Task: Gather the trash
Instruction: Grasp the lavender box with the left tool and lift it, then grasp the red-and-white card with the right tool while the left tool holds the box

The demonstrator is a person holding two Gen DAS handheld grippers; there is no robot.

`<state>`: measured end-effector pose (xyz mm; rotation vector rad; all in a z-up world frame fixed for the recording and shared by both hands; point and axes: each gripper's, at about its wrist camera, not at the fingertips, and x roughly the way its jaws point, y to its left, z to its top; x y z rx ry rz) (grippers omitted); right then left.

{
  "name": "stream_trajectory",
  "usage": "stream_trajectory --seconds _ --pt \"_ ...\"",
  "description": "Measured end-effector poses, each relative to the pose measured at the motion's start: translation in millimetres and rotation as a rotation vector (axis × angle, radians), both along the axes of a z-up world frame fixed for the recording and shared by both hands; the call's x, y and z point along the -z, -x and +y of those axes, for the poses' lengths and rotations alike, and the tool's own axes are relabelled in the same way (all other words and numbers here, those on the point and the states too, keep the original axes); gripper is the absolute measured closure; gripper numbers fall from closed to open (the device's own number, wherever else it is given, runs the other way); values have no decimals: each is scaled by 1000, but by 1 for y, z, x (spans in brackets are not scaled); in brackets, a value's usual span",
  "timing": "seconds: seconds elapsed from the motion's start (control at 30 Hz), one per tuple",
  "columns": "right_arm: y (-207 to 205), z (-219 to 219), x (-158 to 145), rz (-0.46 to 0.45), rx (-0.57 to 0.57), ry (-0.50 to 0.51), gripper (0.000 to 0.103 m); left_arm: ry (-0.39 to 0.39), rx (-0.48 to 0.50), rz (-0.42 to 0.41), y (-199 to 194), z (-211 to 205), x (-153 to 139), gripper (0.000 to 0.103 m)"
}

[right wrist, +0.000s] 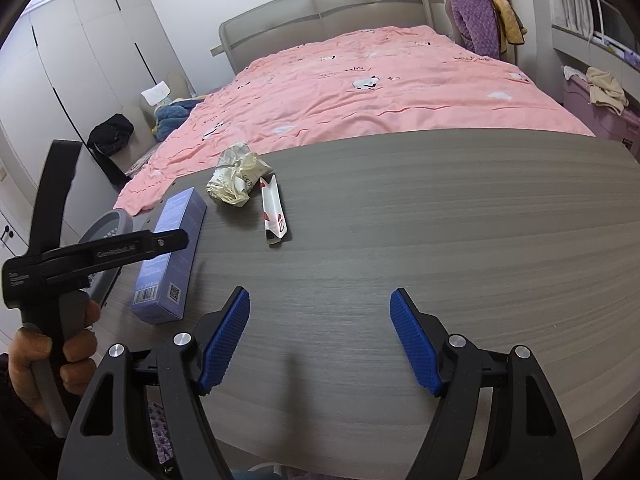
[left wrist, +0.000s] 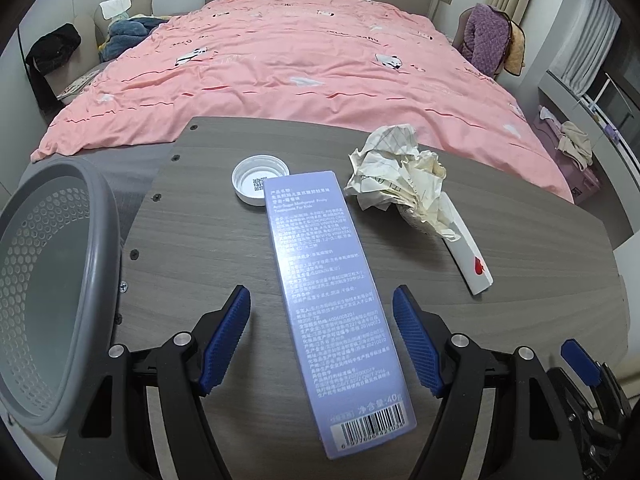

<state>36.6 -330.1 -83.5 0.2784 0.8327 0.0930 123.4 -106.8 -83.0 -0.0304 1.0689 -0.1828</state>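
Observation:
A long lavender toothpaste box [left wrist: 324,292] lies on the grey wooden table [left wrist: 208,248], running between the open fingers of my left gripper [left wrist: 322,340], which do not touch it. Behind it lie a white bottle cap [left wrist: 256,178], a crumpled paper ball [left wrist: 400,176] and a flattened white wrapper with red print [left wrist: 468,252]. A grey perforated basket [left wrist: 48,300] hangs at the table's left edge. In the right wrist view my right gripper [right wrist: 320,340] is open and empty over bare table; the box [right wrist: 172,256], paper ball [right wrist: 236,184] and wrapper [right wrist: 274,216] lie far left.
A bed with a pink quilt [left wrist: 288,68] stands directly behind the table. Clothes lie on a chair [left wrist: 484,40] at the right and on furniture at the left [left wrist: 56,52]. The left gripper's handle and the hand on it show in the right wrist view [right wrist: 52,280].

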Motion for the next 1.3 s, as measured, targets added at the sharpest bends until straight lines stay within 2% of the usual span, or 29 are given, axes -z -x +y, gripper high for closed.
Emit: stream_trajectory --seconds 0.13,0.27,0.57,0.7,0.87,1.17,1.3 --pt "2 0 -1 -4 -3 -5 32 -24 8 -2 0 -5 5 33" --pt "3 0 -1 -5 -1 -5 32 -11 20 8 1 -4 8 48" --pt "2 2 -3 -2 0 0 32 3 28 0 25 15 4 58" --pt "-3 6 -2 5 -8 6 32 11 41 -3 40 24 1 59" --pt "-18 13 0 13 -28 34 32 16 46 -44 55 35 -11 59" --pt "-69 29 3 27 -91 104 32 23 28 -102 62 50 -27 59" --pt "-87 41 8 50 -120 138 37 21 22 -117 63 55 -31 59"
